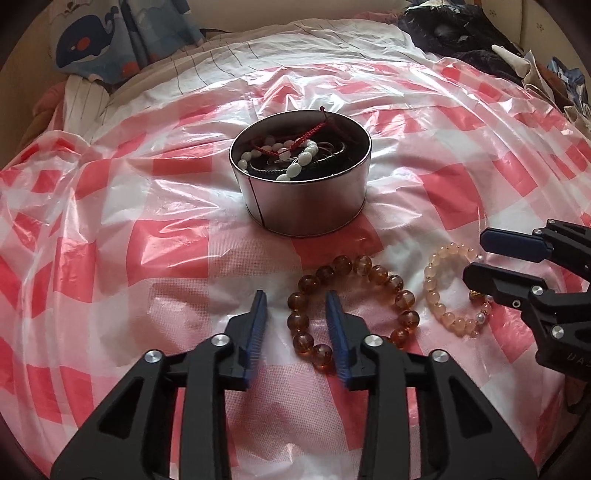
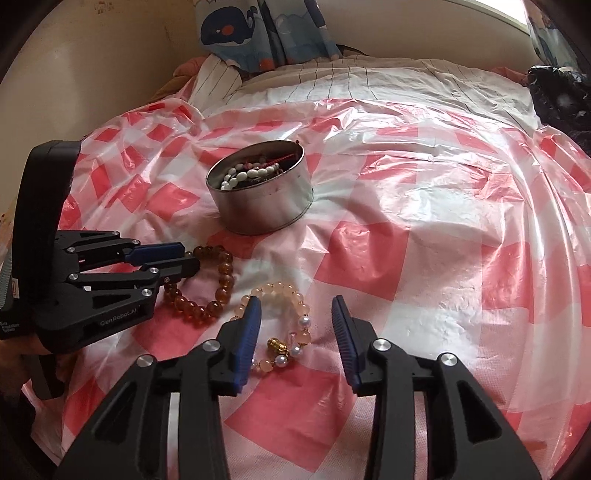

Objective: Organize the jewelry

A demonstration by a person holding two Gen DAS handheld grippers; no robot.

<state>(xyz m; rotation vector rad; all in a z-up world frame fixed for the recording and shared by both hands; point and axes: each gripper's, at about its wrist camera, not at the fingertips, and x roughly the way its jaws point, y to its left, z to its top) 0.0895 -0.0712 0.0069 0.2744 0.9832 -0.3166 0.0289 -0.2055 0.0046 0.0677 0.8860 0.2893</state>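
A round metal tin [image 1: 306, 206] [image 2: 266, 206] holds white bead bracelets, a red cord and dark bangles. In front of it an amber bead bracelet [image 1: 400, 291] [image 2: 223, 273] and a pale peach bead bracelet [image 1: 436, 291] [image 2: 295, 306] with pearls and a gold charm lie on the sheet. My left gripper [image 1: 297, 301] [image 2: 186, 258] is open, its fingers straddling the amber bracelet's left side. My right gripper [image 2: 295, 308] [image 1: 476, 254] is open over the peach bracelet's right part.
A red-and-white checked plastic sheet [image 1: 147, 221] covers the bed. A whale-print pillow [image 1: 92, 40] and striped bedding [image 2: 332, 81] lie at the back left. Dark clothes [image 1: 461, 33] are piled at the back right. A wall [image 2: 92, 74] stands at the left.
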